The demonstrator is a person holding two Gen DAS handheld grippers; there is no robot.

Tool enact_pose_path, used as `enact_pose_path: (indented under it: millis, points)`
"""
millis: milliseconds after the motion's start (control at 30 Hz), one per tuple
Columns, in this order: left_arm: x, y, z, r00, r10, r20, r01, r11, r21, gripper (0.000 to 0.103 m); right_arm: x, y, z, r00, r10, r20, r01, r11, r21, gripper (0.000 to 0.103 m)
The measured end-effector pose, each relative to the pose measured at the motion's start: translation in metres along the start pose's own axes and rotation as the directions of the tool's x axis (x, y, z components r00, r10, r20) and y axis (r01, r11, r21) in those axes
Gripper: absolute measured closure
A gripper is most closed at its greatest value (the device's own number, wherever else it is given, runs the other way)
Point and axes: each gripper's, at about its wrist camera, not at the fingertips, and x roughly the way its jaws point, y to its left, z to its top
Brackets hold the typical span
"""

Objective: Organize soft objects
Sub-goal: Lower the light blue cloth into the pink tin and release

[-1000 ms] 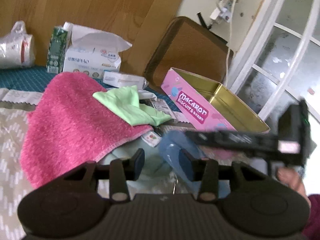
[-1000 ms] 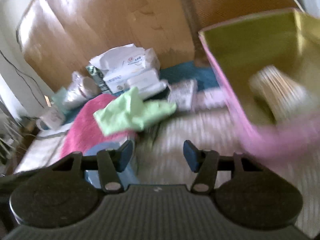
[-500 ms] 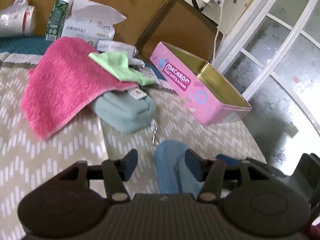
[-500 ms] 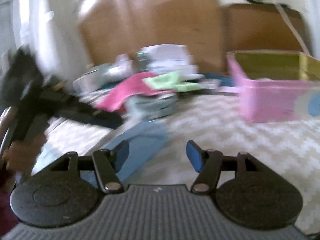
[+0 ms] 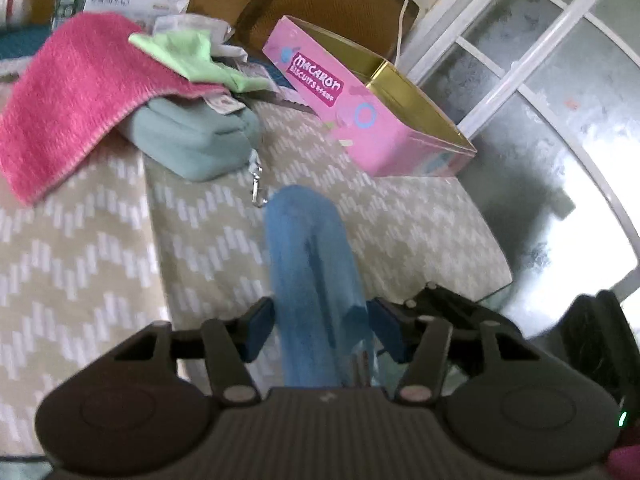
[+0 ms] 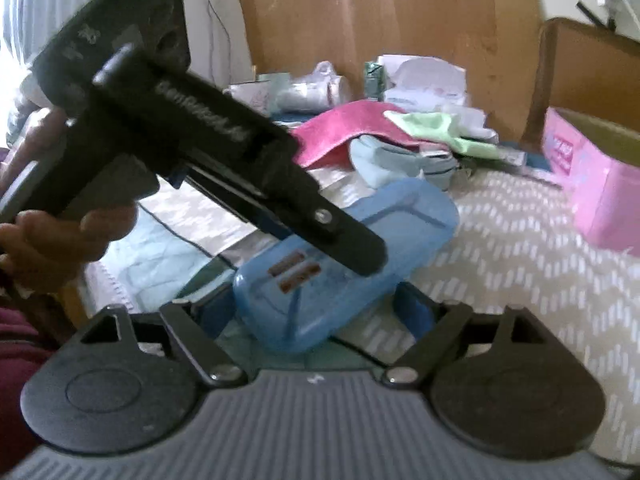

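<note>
Left gripper (image 5: 322, 330) — blue case (image 5: 316, 264) between

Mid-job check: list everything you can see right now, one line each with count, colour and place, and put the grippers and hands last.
Plastic case: one, clear blue, at the near table edge between both grippers.
Towel: one, pink, draped over the pouch.
Pouch: one, pale teal, mid-table, clip trailing.
Cloth: one, light green, on the towel's far edge.
Tin: one, pink, gold inside, open, far right.
Tissue packs: white, back of the table.
Tablecloth: one, beige zigzag.
Left gripper: black, jaws closing around the case.
Right gripper: black, jaws opening, case's end between them.
Hand: one, on the left gripper's handle.
</note>
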Motion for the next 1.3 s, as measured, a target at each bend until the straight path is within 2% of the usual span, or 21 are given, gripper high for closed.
enact_pose_path:
  millis: [133,200,367,533,600,767,833,900,967,1067,1167,1233,1300]
  points:
    - [0.001,-0.012,0.005,0.999,0.040,0.027,-0.041,0.998,0.037,0.050,-0.001,-0.011,0.005,0.999,-0.034,0.036,0.032,0.998,0.054,0.018]
    - [-0.003,-0.022,0.013,0.998,0.045,0.054,-0.049,0.996,0.071,0.049,-0.006,-0.013,0.010,0.995,-0.064,0.078,0.061,0.998,0.033,0.019]
    - [-0.008,-0.052,0.050,0.991,0.030,0.131,-0.053,0.983,0.176,0.049,-0.015,-0.033,0.035,0.968,-0.159,0.195,0.159,0.987,0.015,0.019]
    - [0.022,-0.084,0.108,0.985,-0.009,0.170,-0.035,0.966,0.255,0.048,-0.017,-0.079,0.061,0.916,-0.299,0.269,0.305,0.952,0.020,0.020]
    - [0.044,-0.098,0.133,0.984,-0.018,0.179,-0.035,0.958,0.286,0.048,-0.016,-0.104,0.072,0.895,-0.352,0.276,0.355,0.934,0.039,0.020]
    - [0.101,-0.128,0.181,0.983,-0.040,0.180,-0.017,0.953,0.302,0.048,-0.026,-0.164,0.081,0.859,-0.433,0.273,0.421,0.901,0.106,0.020]
    - [0.125,-0.131,0.193,0.984,-0.050,0.169,0.000,0.958,0.286,0.048,-0.023,-0.178,0.081,0.831,-0.494,0.258,0.483,0.869,0.108,0.019]
    - [0.144,-0.133,0.197,0.987,-0.035,0.155,-0.008,0.963,0.269,0.050,-0.013,-0.192,0.078,0.793,-0.565,0.226,0.558,0.824,0.101,0.016]
    - [0.152,-0.132,0.194,0.986,0.003,0.169,-0.049,0.962,0.268,0.050,-0.008,-0.202,0.073,0.754,-0.631,0.185,0.620,0.776,0.116,0.016]
    - [0.138,-0.123,0.183,0.980,0.003,0.201,-0.059,0.960,0.275,0.050,-0.020,-0.212,0.061,0.743,-0.643,0.187,0.611,0.765,0.203,0.016]
    - [0.103,-0.103,0.165,0.967,0.022,0.255,-0.099,0.951,0.292,0.050,-0.036,-0.206,0.054,0.734,-0.637,0.235,0.570,0.766,0.298,0.018]
    - [0.073,-0.084,0.149,0.955,0.046,0.294,-0.134,0.949,0.287,0.050,-0.045,-0.194,0.056,0.735,-0.614,0.288,0.525,0.784,0.330,0.028]
    - [0.041,-0.057,0.129,0.941,0.083,0.329,-0.173,0.951,0.255,0.050,-0.046,-0.181,0.064,0.757,-0.566,0.327,0.469,0.819,0.331,0.042]
